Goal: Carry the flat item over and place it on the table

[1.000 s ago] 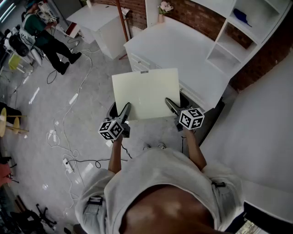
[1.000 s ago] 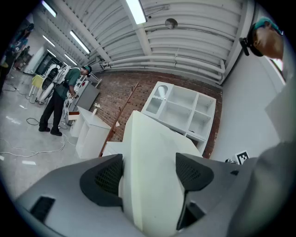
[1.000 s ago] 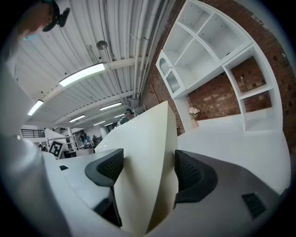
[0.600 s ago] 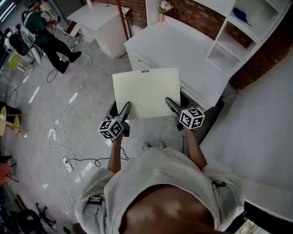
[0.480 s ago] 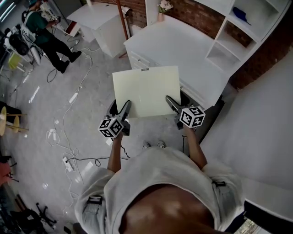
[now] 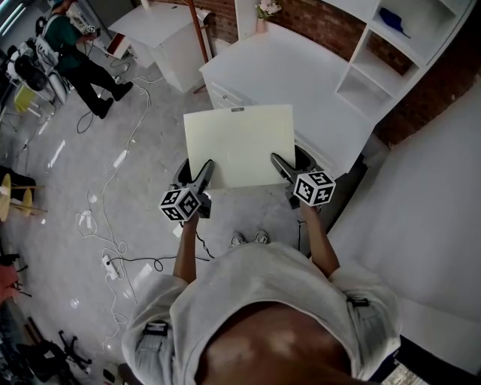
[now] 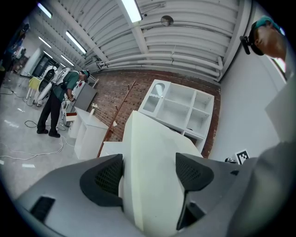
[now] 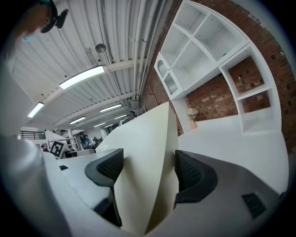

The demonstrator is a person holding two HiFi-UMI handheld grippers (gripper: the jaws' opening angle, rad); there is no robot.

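Note:
A pale cream flat board point(image 6: 240, 144) is held level in front of the person, its far edge over the near corner of the white table point(image 6: 301, 71). My left gripper point(image 6: 205, 170) is shut on the board's near left edge, and my right gripper point(image 6: 277, 163) is shut on its near right edge. In the left gripper view the board point(image 7: 155, 176) fills the gap between the black pads point(image 7: 105, 178). In the right gripper view the board point(image 8: 145, 176) sits between both pads point(image 8: 192, 173), with the white table point(image 8: 231, 139) beyond.
White open shelving point(image 6: 398, 53) stands on the table's right end against a brick wall. A small pink flower vase point(image 6: 264, 16) sits at the table's back. A second white table point(image 6: 161, 34) stands at the left. Cables point(image 6: 113, 188) trail across the grey floor, where a person point(image 6: 71, 56) stands.
The board and both grippers have moved a little forward, toward the white table. Both grips stay the same.

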